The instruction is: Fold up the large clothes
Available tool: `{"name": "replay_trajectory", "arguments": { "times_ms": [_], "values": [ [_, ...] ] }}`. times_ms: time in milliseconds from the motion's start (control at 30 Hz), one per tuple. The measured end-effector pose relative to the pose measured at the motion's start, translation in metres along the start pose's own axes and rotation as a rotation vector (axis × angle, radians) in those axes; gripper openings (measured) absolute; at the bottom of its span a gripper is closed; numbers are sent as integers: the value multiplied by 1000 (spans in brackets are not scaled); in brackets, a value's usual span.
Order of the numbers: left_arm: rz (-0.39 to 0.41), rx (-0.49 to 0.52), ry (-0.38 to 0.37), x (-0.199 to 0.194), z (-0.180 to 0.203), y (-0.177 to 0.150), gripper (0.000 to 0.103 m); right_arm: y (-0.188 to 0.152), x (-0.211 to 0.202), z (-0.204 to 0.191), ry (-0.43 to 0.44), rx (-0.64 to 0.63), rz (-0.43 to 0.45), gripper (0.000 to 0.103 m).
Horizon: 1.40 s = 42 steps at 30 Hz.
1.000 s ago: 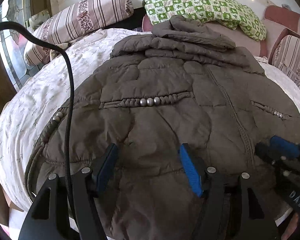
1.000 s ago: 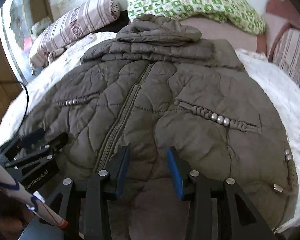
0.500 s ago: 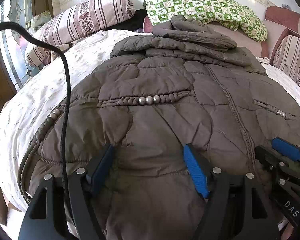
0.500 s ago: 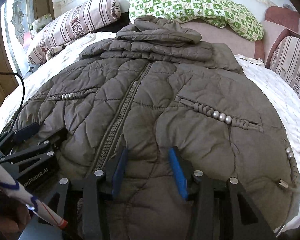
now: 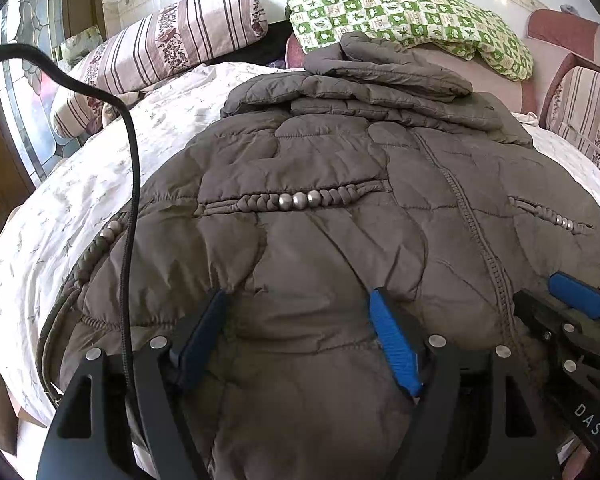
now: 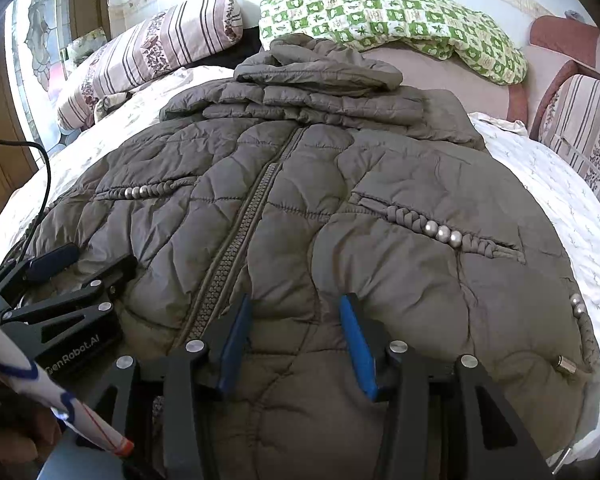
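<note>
Both grippers widened; jacket (image 5: 320,240) hem btwn left gripper (image 5: 296,320) pads.

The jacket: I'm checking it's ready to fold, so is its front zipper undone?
No, the jacket lies flat with its zipper closed along the front.

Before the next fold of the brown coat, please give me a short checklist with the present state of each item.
1. Coat lies flat, front up: ok.
2. Zipper closed: ok.
3. Sleeves folded across the top: ok.
4. Left hand-held gripper at hem, jaws opening, fabric between them: ok.
5. Right hand-held gripper open over hem: ok.
6. Cable lies on the coat's left edge: not ok.
</note>
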<state>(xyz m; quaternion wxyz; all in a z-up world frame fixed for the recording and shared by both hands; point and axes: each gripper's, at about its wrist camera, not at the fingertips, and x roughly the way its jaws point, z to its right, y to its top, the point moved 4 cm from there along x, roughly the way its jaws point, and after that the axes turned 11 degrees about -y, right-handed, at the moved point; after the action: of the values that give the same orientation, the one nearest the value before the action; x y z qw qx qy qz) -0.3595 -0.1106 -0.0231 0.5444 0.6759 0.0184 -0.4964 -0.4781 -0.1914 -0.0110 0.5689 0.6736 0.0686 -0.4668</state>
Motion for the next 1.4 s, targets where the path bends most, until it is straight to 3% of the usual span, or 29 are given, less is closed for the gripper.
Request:
{"name": "replay_trajectory", "arguments": {
  "times_ms": [167,367,467,600,767,833,967,1100,1267,1400],
  "values": [
    [16,-14,-9,-2,-2,-1,76,-1,0,1,14,10,4,52],
    [2,-12,-25,-6,-2,2,77,1,-9,10,100,28,-5,54],
    [9,-40,-69,-15,-8,5,77,4,-28,27,152,84,55,56],
    [46,-95,-75,-32,-21,11,77,5,-52,83,113,209,132,64],
    [21,-206,-79,-45,-52,15,77,-13,-64,171,2,411,128,66],
    [21,-266,-81,-51,-73,17,77,-26,-63,204,-22,512,104,67],
    [33,-424,-85,-60,-127,20,77,-54,-44,241,37,668,-7,67],
    [-1,-551,-100,-54,-169,13,77,-74,-24,252,136,817,-105,67],
    [-63,-686,-186,-38,-196,-8,77,-74,-20,231,176,789,-132,68],
    [-60,-635,-202,-38,-187,-11,78,-76,-26,208,193,771,-133,69]
  ]
}}
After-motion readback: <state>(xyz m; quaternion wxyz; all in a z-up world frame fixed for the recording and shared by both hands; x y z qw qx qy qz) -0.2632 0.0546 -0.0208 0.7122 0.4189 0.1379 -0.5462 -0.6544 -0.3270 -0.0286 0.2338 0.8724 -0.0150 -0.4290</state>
